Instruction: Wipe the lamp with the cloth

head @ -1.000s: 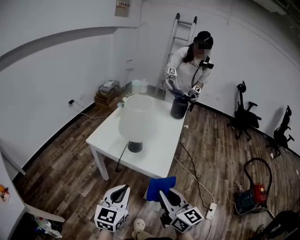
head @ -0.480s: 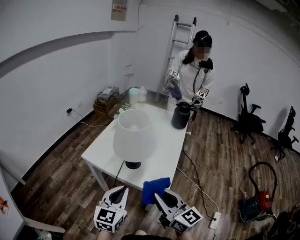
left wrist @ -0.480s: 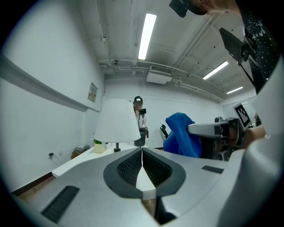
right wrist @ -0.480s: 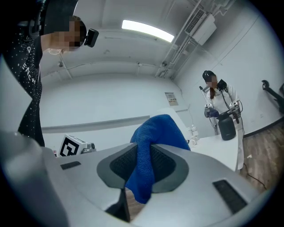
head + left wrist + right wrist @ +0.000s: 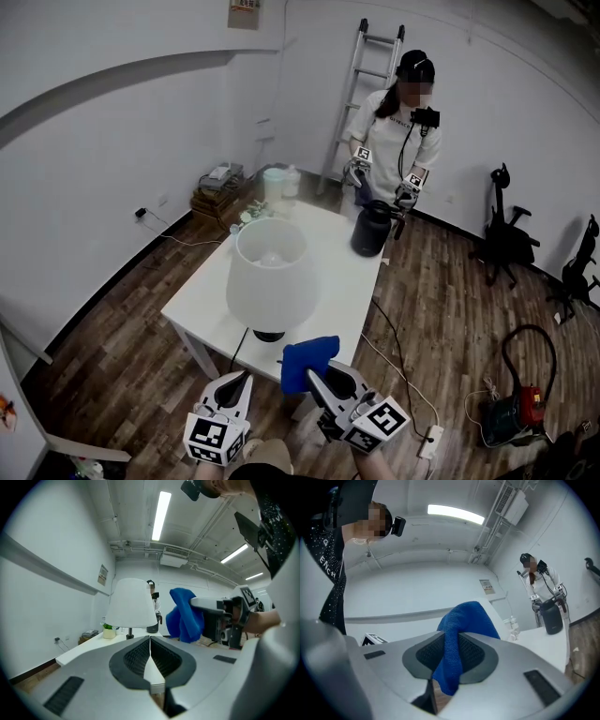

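Observation:
A table lamp with a white shade (image 5: 271, 279) and a dark base (image 5: 269, 334) stands near the front edge of the white table (image 5: 328, 281); it also shows in the left gripper view as the white shade (image 5: 131, 603). My right gripper (image 5: 317, 378) is shut on a blue cloth (image 5: 307, 360), which hangs bunched above its jaws just in front of the table edge. The right gripper view shows the cloth (image 5: 459, 639) pinched between the pads. My left gripper (image 5: 242, 382) is shut with nothing in it, below the lamp and off the table.
A person (image 5: 398, 122) stands at the table's far end holding grippers over a black kettle (image 5: 371, 228). A ladder (image 5: 366, 84) leans on the back wall. A small plant (image 5: 251, 215) sits at the table's left. Cables, a power strip (image 5: 431, 436) and a vacuum (image 5: 514, 398) lie on the floor.
The table and lamp have come nearer to me. My right gripper has risen with the blue cloth toward the table's front edge. The person at the far end shifted slightly.

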Tool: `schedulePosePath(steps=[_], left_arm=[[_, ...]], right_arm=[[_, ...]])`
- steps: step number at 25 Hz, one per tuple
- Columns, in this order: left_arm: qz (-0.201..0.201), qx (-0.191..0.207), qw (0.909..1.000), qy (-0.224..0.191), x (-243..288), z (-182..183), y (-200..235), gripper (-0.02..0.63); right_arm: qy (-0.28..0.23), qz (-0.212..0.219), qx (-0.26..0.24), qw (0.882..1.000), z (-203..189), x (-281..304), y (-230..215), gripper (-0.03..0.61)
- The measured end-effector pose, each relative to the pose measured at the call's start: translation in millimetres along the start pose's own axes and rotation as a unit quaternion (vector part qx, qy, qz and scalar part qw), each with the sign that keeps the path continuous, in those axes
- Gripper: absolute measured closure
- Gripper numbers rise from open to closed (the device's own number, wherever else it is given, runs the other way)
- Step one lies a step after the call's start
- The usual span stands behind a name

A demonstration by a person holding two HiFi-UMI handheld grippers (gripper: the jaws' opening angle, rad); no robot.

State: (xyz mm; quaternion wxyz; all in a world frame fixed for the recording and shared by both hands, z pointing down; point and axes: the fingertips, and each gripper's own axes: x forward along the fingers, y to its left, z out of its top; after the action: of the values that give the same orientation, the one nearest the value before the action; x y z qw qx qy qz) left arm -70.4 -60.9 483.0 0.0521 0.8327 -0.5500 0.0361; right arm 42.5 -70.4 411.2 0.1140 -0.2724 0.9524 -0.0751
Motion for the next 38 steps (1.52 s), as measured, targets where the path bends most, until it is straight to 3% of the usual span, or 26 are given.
schedulePosePath(steps=[6, 14, 18, 22, 32, 35, 38], left_arm=[[-0.001, -0.001, 1.0000, 0.003, 24, 8, 16, 0.601], [0.039, -0.012, 0.9991, -0.015, 58, 35, 69, 0.603], [0.058, -0.028, 0.9978, -0.015, 66, 29, 99, 0.603], [0.067, -0.026, 0.9974, -0.007, 74, 24, 116, 0.601], [0.073, -0.028, 0.9969, 0.006, 99, 21, 136, 0.601], [0.074, -0.026, 0.9969, 0.008, 103, 21, 142, 0.601], [0.074, -0.019, 0.9970, 0.005, 105, 25, 147, 0.601]], right_arm=[[-0.046, 0.011, -0.048, 0.998, 64, 44, -30, 0.503], [-0.040, 0.008, -0.079, 0.996, 125, 101, -60, 0.503], [-0.005, 0.003, -0.091, 0.996, 111, 120, -67, 0.503], [-0.016, -0.012, -0.083, 0.996, 93, 109, -73, 0.503], [0.069, -0.091, -0.024, 0.993, -8, 64, -133, 0.503], [0.069, -0.100, -0.027, 0.992, -8, 60, -140, 0.503], [0.024, -0.084, -0.040, 0.995, 30, 66, -149, 0.503]])
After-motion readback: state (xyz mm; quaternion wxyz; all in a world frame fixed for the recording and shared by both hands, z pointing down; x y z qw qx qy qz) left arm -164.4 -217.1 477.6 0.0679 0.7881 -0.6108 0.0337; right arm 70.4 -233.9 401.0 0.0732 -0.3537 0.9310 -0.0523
